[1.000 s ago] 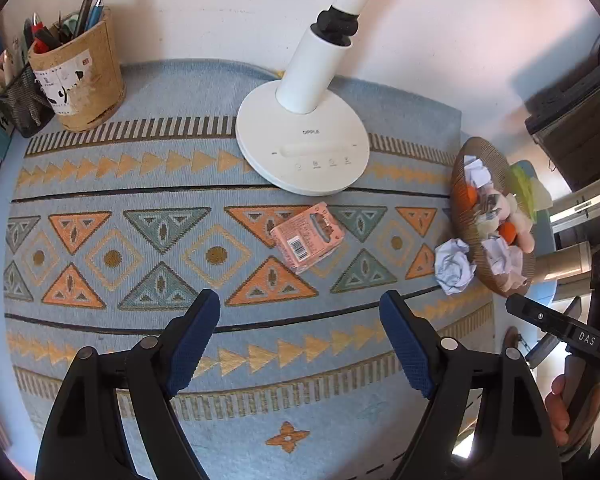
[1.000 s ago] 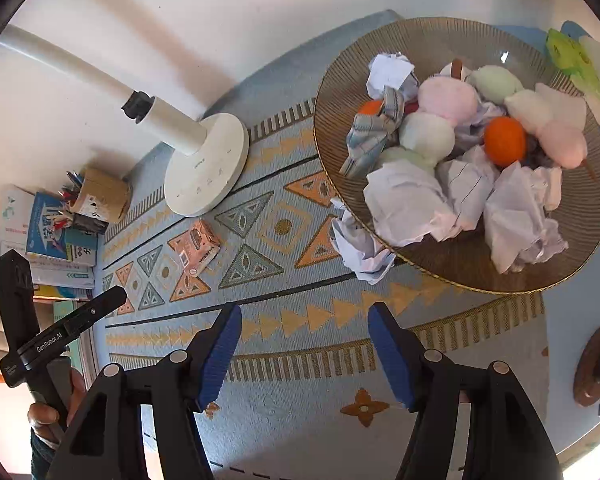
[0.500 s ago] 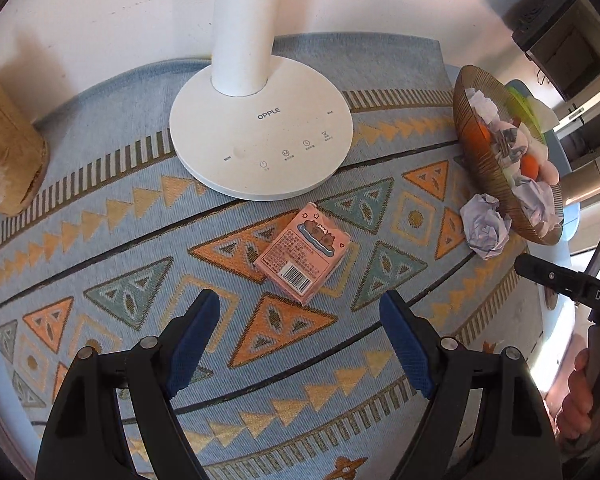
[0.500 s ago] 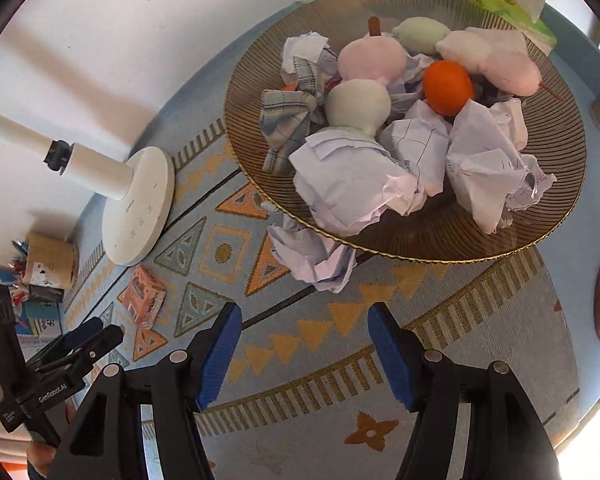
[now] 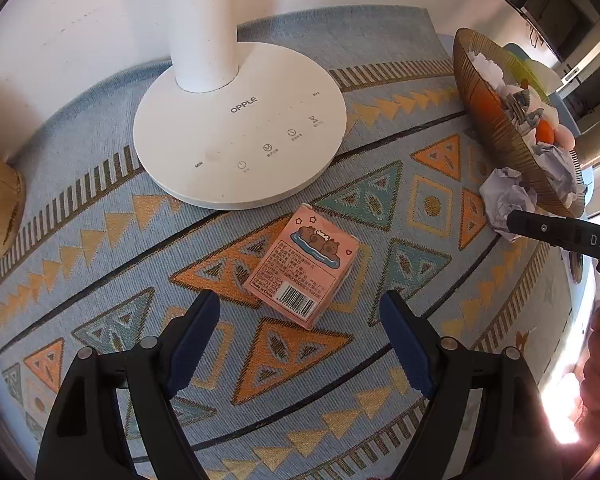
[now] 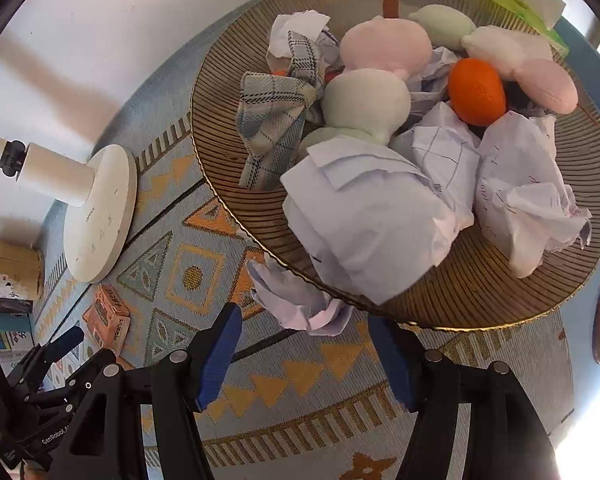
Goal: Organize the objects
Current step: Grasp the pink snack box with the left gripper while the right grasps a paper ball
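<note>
- The pink card box (image 5: 302,266) lies flat on the patterned mat (image 5: 100,248), just near of the white lamp base (image 5: 240,136) and apart from it. Its barcode end points toward the left gripper (image 5: 300,316).
- The box's long axis runs near-to-far with a slight tilt to the right, so it lies roughly along the line of the left fingers, and its short width sits across the gap between them.
- The left gripper hovers just near of the box, its jaws spread wide and empty; the near end of the box sits at about the level of the blue pads (image 5: 404,340), centred between them.
- A crumpled paper ball (image 6: 300,300) rests on the mat, touching the near-left rim of the woven tray (image 6: 460,296), which is heaped with more paper, soft balls and an orange.
- The right gripper (image 6: 304,354) is wide open and holds nothing; the ball lies just far of its tips, between them.
- Each gripper is nearer its own item: left to the box, right to the ball.
- Whether the left pads have dropped low enough to flank the box's sides is hard to tell from this steep view.
- A brown pen holder (image 6: 16,268) stands at the mat's far left.
</note>
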